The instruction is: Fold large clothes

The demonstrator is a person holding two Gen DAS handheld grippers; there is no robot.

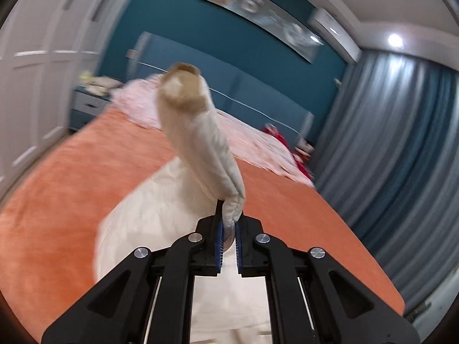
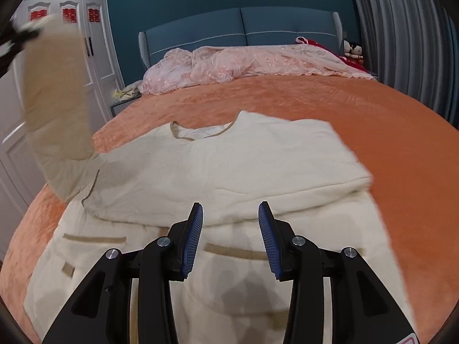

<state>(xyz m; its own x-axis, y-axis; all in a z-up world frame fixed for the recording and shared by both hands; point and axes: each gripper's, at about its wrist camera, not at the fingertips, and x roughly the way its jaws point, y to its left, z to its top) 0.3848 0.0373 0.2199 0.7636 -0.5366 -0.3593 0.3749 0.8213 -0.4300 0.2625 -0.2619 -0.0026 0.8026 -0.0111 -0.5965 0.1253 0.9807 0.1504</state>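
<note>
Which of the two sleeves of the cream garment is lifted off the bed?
The sleeve with the tan cuff, pinched in the left tongs. The other sleeve lies folded across the garment's chest, on the orange bed cover.

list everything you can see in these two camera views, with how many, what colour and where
garment: one, cream with tan trim, spread on the bed
sleeve: one, cream with tan cuff, lifted off the bed
bedspread: one, orange, covering the bed
quilt: one, pink, bunched at the headboard
headboard: one, blue, against the teal wall
wardrobe: one, white with red cut-outs, left of the bed
curtains: grey-blue, right of the bed
dolls: two, by the bed's right corner
left gripper: black, blue pads, jaws shut on the sleeve
right gripper: black, blue pads, jaws open over the garment
</note>
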